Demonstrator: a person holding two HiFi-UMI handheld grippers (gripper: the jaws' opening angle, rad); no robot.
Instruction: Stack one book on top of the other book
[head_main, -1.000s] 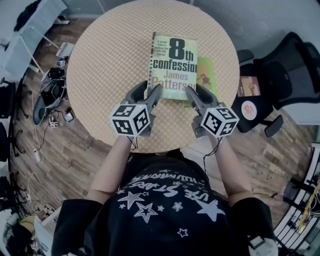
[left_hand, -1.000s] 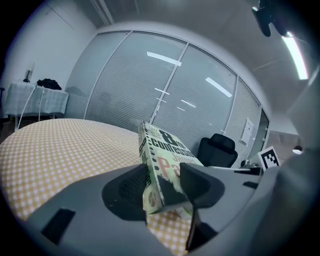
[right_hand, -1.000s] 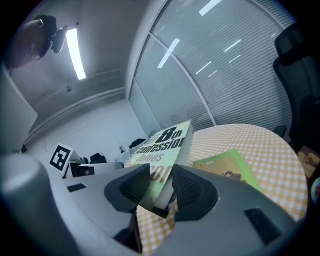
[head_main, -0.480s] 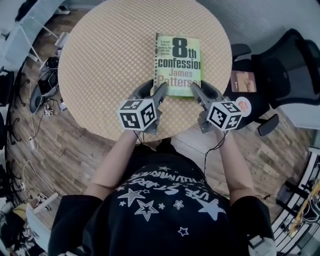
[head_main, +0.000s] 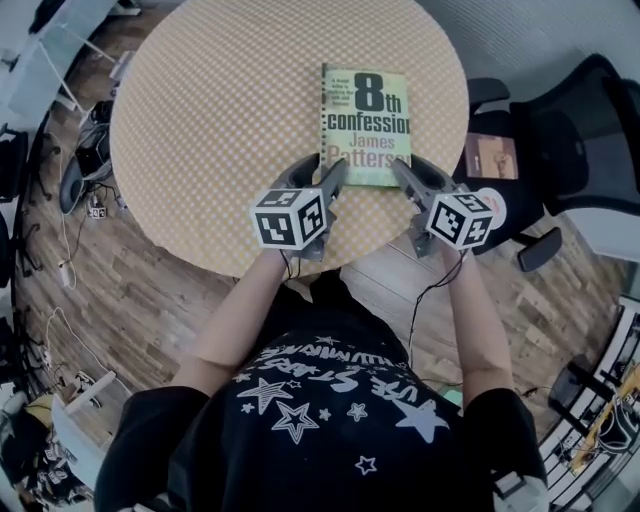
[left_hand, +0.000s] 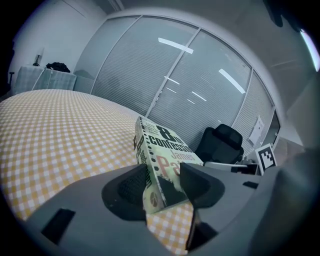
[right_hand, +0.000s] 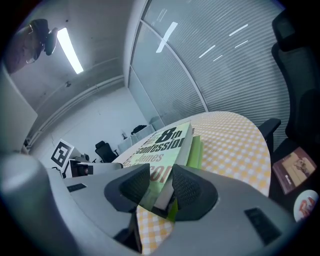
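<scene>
Left gripper (head_main: 325, 166) clamps the near-left corner of the top book (head_main: 367, 110), and right gripper (head_main: 412, 168) clamps the near-right corner. The book runs straight out ahead of both. The green book (right_hand: 195, 145) is directly beneath it on the counter (head_main: 220, 130). A second ago green stuck out past the right gripper; now it's covered, only an edge showing. Stack looks seated, so only the release is left.

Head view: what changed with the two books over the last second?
The 8th confession book, held at its near corners by the left gripper and right gripper, shifted right over the green book, which stuck out beside it and is now covered in that view. Both grips stayed.
</scene>
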